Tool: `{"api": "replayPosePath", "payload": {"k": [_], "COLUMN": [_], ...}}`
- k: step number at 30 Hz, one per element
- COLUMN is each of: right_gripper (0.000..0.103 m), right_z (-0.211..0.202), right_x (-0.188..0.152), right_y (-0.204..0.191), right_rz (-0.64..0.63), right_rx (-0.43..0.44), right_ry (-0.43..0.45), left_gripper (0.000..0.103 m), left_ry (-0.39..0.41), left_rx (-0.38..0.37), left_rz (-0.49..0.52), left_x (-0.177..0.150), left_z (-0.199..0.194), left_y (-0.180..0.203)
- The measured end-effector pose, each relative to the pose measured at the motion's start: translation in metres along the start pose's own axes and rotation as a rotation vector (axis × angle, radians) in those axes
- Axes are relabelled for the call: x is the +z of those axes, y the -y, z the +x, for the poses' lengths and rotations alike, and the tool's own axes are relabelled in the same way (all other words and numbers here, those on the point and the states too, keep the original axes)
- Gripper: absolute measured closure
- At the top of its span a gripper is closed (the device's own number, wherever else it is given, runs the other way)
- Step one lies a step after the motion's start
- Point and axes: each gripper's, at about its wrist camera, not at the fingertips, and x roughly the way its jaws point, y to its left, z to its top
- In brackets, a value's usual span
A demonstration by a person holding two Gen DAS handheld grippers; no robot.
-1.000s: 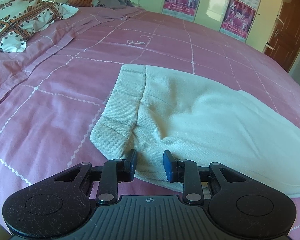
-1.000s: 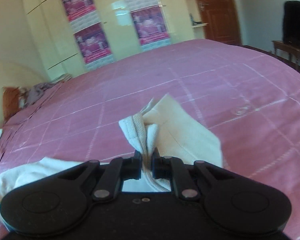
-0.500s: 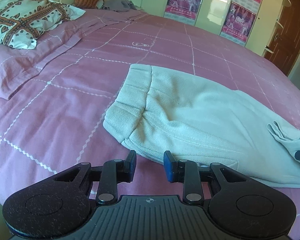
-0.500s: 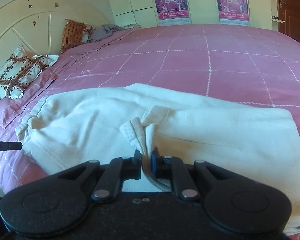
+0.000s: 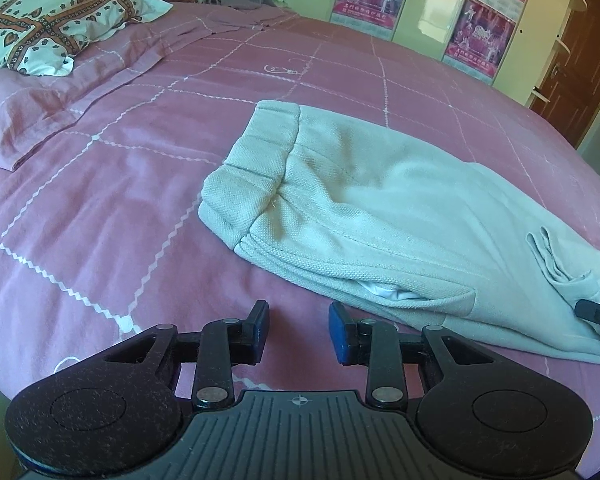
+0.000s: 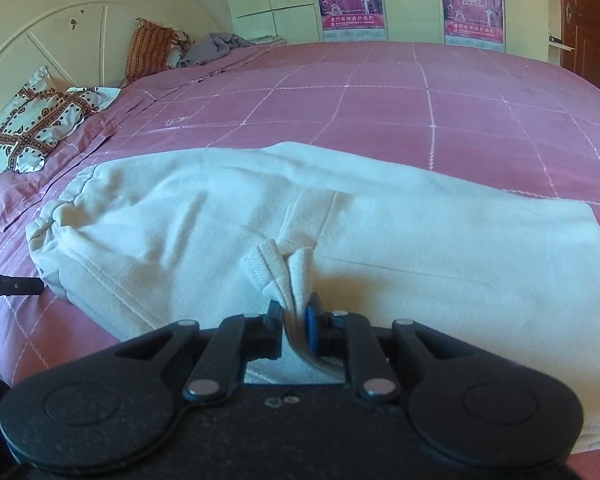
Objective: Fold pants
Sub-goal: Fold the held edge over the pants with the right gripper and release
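The cream pants (image 5: 380,216) lie across the pink bedspread (image 5: 120,184), doubled over lengthwise, their waistband end turned toward the patterned pillow (image 5: 48,20) at the headboard. The right claw (image 6: 294,320) is clamped on a bunched cuff of the pants, lifted just above the folded cloth. The left claw (image 5: 298,330) hangs over the bedspread just beside the pants' near edge, its jaws apart and holding nothing.
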Motion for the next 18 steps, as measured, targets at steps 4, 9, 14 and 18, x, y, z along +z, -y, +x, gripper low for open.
{"api": "replayPosePath", "payload": {"k": [4, 9, 14, 18], "right_gripper": [0.089, 0.040, 0.073, 0.078], "right_z": [-0.001, -0.002, -0.022, -0.027], "right_x": [-0.003, -0.009, -0.005, -0.001], "right_y": [-0.005, -0.022, -0.019, -0.011], "right_rz": [-0.012, -0.066, 0.010, 0.033], "right_rx": [0.011, 0.117, 0.169, 0.161], "right_ry": [0.004, -0.009, 0.071, 0.072], "left_gripper": [0.068, 0.067, 0.066, 0.066], "left_ry": [-0.001, -0.003, 0.002, 0.000], "left_rx": [-0.001, 0.001, 0.000, -0.005], "left_rz": [0.007, 0.017, 0.028, 0.040], "left_x": [0.001, 0.002, 0.002, 0.000], "left_z": [-0.001, -0.005, -0.012, -0.014], "left_y": [0.003, 0.010, 0.020, 0.031]}}
